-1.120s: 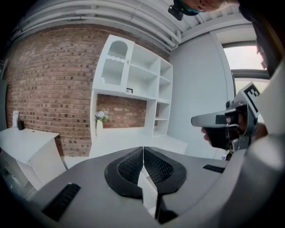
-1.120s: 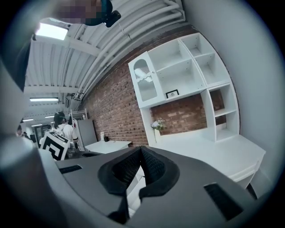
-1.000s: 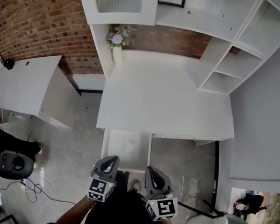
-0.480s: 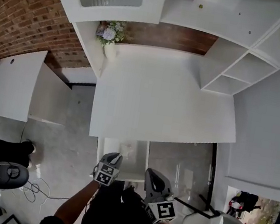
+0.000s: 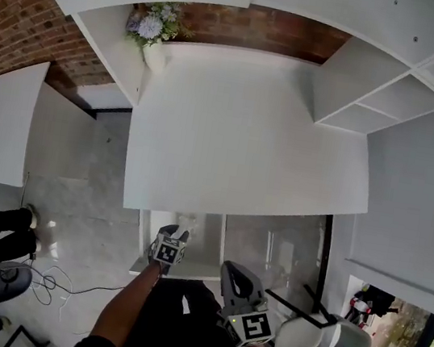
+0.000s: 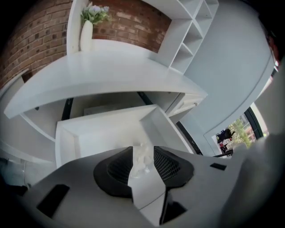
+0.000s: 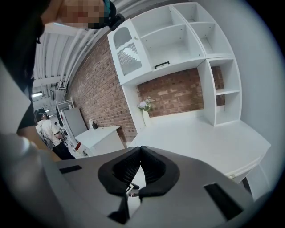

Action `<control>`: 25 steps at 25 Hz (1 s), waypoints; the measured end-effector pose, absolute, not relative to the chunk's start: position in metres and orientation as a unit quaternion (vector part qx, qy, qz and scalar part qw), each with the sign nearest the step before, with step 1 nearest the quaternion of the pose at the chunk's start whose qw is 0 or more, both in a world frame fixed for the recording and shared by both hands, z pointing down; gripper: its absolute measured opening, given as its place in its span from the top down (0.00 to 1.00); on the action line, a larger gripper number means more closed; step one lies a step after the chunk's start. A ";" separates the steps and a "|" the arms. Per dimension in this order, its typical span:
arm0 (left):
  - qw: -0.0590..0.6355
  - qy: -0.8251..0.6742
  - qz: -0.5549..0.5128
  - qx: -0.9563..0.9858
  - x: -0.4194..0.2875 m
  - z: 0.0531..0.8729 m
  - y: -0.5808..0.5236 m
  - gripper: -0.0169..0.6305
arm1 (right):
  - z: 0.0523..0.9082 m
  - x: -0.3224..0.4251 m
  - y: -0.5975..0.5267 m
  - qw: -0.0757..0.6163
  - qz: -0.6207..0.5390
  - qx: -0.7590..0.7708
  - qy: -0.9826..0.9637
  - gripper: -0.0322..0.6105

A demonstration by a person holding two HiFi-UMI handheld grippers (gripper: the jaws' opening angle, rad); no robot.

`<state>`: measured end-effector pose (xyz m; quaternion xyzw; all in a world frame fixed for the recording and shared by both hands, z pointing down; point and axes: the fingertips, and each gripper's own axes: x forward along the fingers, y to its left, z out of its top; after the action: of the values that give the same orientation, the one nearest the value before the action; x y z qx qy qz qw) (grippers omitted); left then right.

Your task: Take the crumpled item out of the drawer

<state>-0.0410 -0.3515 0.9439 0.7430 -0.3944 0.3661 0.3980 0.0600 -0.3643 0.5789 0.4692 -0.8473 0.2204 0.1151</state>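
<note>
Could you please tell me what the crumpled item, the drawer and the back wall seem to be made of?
Crumpled item: probably white paper or tissue, matte, with sharp irregular creases.
Drawer: likely painted or laminated board, judging by its smooth, flat white panels with a satin look.
Back wall: exposed reddish brick, rough, with pale mortar lines.

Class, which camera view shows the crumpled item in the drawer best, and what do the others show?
The left gripper view: the crumpled item sits large between the left gripper's opening jaws, over the drawer. The head view shows the crumpled item only as a small speck beyond that gripper. The right gripper view misses it.
</note>
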 end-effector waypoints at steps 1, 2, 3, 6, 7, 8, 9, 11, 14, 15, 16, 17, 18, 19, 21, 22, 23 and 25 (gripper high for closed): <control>0.404 -0.398 0.370 0.736 -0.042 0.956 -0.352 0.72 | 0.583 0.060 -0.367 0.117 0.224 0.469 -0.846 0.93; 0.411 -0.401 0.373 0.728 -0.043 0.969 -0.351 0.72 | 0.587 0.059 -0.369 0.119 0.228 0.470 -0.845 0.93; 0.422 -0.402 0.378 0.719 -0.044 0.979 -0.350 0.72 | 0.590 0.059 -0.371 0.120 0.231 0.470 -0.844 0.93; 0.456 -0.411 0.385 0.689 -0.053 0.999 -0.349 0.72 | 0.601 0.058 -0.378 0.120 0.237 0.471 -0.841 0.93; 0.463 -0.415 0.383 0.683 -0.055 1.004 -0.349 0.71 | 0.603 0.057 -0.380 0.120 0.238 0.471 -0.841 0.93; 0.469 -0.419 0.381 0.678 -0.056 1.009 -0.348 0.71 | 0.605 0.057 -0.380 0.120 0.237 0.469 -0.842 0.93; 0.474 -0.423 0.378 0.673 -0.057 1.013 -0.348 0.71 | 0.608 0.057 -0.380 0.123 0.237 0.466 -0.843 0.93; 0.483 -0.427 0.372 0.668 -0.056 1.020 -0.349 0.71 | 0.616 0.058 -0.379 0.135 0.245 0.465 -0.840 0.93; 0.492 -0.418 0.379 0.663 -0.051 1.033 -0.345 0.70 | 0.623 0.059 -0.379 0.151 0.247 0.463 -0.838 0.93; 0.492 -0.415 0.383 0.662 -0.050 1.037 -0.344 0.69 | 0.625 0.060 -0.379 0.154 0.247 0.463 -0.837 0.93; 0.493 -0.414 0.386 0.661 -0.049 1.040 -0.343 0.69 | 0.627 0.060 -0.379 0.154 0.248 0.464 -0.836 0.93; 0.494 -0.413 0.387 0.660 -0.048 1.044 -0.343 0.69 | 0.629 0.061 -0.378 0.153 0.250 0.465 -0.835 0.93; 0.497 -0.412 0.388 0.658 -0.048 1.048 -0.342 0.69 | 0.631 0.063 -0.378 0.150 0.252 0.468 -0.834 0.93; 0.500 -0.411 0.388 0.655 -0.047 1.052 -0.341 0.69 | 0.632 0.064 -0.377 0.149 0.253 0.470 -0.832 0.93; 0.508 -0.416 0.389 0.646 -0.048 1.058 -0.338 0.69 | 0.635 0.067 -0.375 0.154 0.259 0.472 -0.828 0.93; 0.513 -0.420 0.387 0.641 -0.049 1.061 -0.338 0.70 | 0.637 0.068 -0.374 0.157 0.262 0.472 -0.827 0.93; 0.518 -0.423 0.383 0.637 -0.050 1.063 -0.337 0.70 | 0.638 0.069 -0.374 0.158 0.264 0.474 -0.825 0.93; 0.523 -0.426 0.377 0.635 -0.050 1.063 -0.338 0.73 | 0.639 0.073 -0.374 0.158 0.268 0.481 -0.820 0.93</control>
<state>-0.0496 -0.3378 1.0631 0.6347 -0.4256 0.3769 0.5234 0.0726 -0.3745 0.6387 0.4806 -0.8198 0.2681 0.1584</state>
